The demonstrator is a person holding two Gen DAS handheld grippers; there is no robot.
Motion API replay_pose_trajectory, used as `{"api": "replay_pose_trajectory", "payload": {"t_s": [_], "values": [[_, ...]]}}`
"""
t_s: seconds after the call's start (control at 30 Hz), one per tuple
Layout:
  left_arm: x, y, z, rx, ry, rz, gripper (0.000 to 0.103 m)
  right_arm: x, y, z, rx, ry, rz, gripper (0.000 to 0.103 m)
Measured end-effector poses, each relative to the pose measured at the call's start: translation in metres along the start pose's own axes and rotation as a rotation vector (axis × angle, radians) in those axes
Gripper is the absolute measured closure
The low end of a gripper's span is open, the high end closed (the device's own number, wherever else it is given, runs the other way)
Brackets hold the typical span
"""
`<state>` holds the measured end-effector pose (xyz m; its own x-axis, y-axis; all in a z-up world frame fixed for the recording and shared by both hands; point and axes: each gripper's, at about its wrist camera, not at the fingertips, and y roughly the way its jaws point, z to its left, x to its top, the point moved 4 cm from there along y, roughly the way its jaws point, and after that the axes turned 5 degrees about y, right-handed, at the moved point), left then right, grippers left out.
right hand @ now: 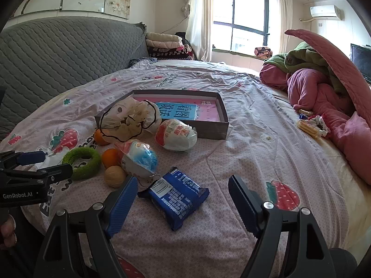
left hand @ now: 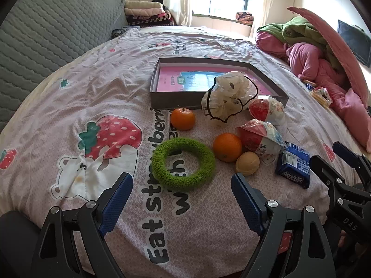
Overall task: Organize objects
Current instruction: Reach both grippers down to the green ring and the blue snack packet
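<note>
There are two oranges (left hand: 182,118) (left hand: 227,147), two big wrapped eggs (left hand: 266,110) (left hand: 259,140) and one small brown ball (left hand: 247,163). There is one green ring (left hand: 183,163), one blue snack pack (right hand: 176,195), one crinkly bag (left hand: 228,96) and one grey box (left hand: 174,98).

Shallow grey box (left hand: 162,99), open, pink-and-blue book flat inside, mid-bedspread; crumpled white bag (left hand: 228,95) leans on its near wall; two red/white wrapped eggs (left hand: 266,108) (left hand: 259,139), two oranges (left hand: 183,118) (left hand: 227,147), walnut (left hand: 247,163), green fuzzy ring (left hand: 183,163), blue snack pkt (right hand: 174,193) scattered toward near edge.
</note>
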<state>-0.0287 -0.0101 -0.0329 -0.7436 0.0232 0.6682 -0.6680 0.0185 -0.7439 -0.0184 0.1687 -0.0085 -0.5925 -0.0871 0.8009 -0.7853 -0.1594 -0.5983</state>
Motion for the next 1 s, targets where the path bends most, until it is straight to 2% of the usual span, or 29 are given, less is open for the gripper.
{"api": "replay_pose_trajectory", "payload": {"t_s": [0.3, 0.73, 1.0], "values": [[-0.001, 0.002, 0.0, -0.001, 0.01, 0.005, 0.016, -0.004, 0.004, 0.0, 0.007, -0.01, 0.027, 0.023], [-0.01, 0.015, 0.005, -0.019, -0.001, 0.064, 0.016, -0.012, 0.01, -0.001, 0.017, -0.018, 0.074, 0.023], [-0.009, 0.02, 0.002, -0.022, 0.029, 0.062, 0.016, -0.015, 0.017, -0.003, 0.006, -0.026, 0.098, 0.023]]}}
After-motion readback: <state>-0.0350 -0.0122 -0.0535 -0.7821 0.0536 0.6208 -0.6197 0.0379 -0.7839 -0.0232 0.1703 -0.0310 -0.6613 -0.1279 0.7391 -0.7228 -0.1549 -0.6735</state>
